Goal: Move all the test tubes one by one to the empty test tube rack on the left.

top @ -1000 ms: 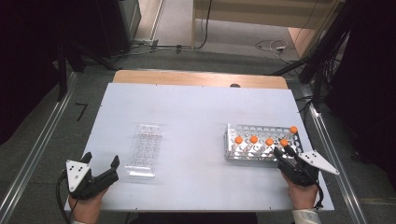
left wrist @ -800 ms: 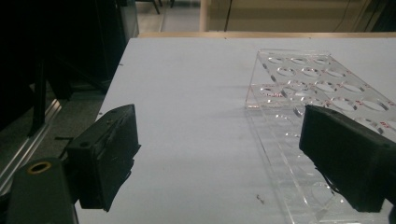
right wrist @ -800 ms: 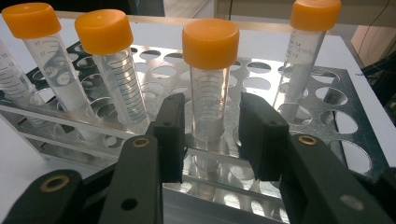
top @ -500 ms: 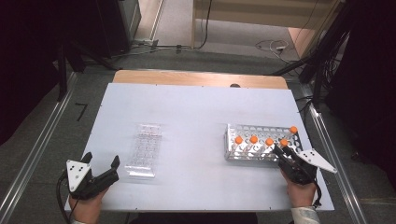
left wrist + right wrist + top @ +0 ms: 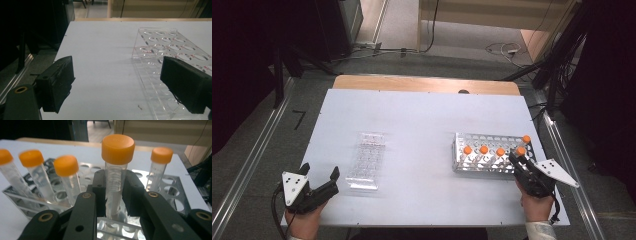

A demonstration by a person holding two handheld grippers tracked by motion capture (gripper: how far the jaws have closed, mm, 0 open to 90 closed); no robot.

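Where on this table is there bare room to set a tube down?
The widest bare patch lies on the white table between the clear rack and the metal rack. The far strip toward the wooden edge is bare too. It is crowded at the metal rack's near right corner, where the right gripper clamps an orange-capped tube.

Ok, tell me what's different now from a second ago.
The right claw has just closed its jaws onto an orange-capped tube at the near right end of the metal rack; the tube is still seated. The left claw, open beside the clear rack, kept its place, as did the other tubes.
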